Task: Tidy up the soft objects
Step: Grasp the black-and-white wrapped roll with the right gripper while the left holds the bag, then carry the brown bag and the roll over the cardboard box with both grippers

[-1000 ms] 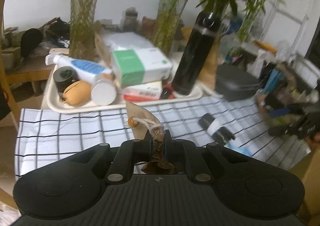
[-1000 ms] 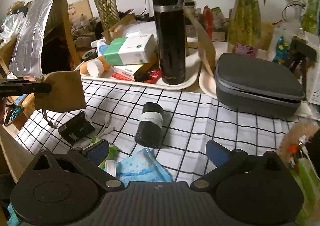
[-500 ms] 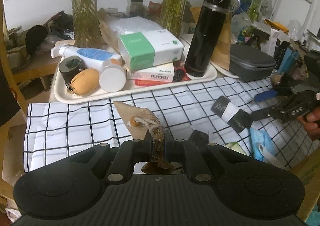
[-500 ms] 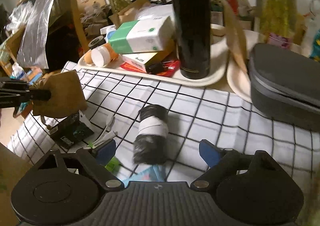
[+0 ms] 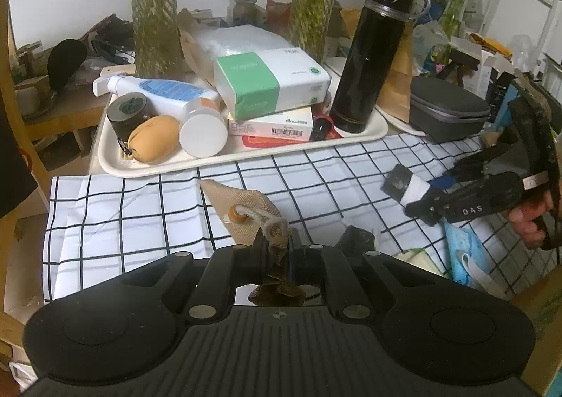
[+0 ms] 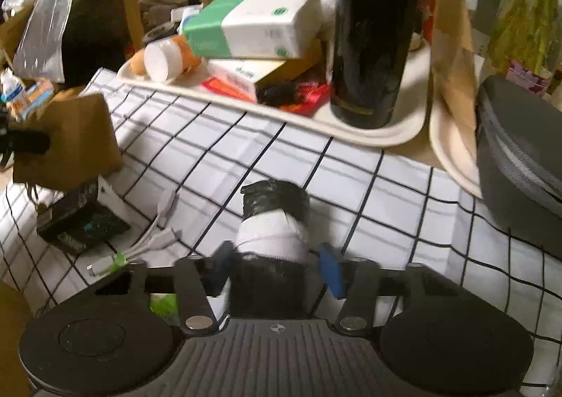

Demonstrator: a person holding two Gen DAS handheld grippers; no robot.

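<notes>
- The left gripper (image 5: 277, 242) has its jaws clenched on the gathered neck of the small tan burlap drawstring pouch (image 5: 242, 210), held above the checked white cloth on the desk (image 5: 123, 214).
- The right gripper (image 6: 274, 267) has just been closing its jaws around the black soft roll with a white paper band (image 6: 274, 221), which lies on the cloth at 12 o'clock; whether the pads already press I cannot tell.
- To do this well, I think it should squeeze gently at the band, then lift straight up.
</notes>
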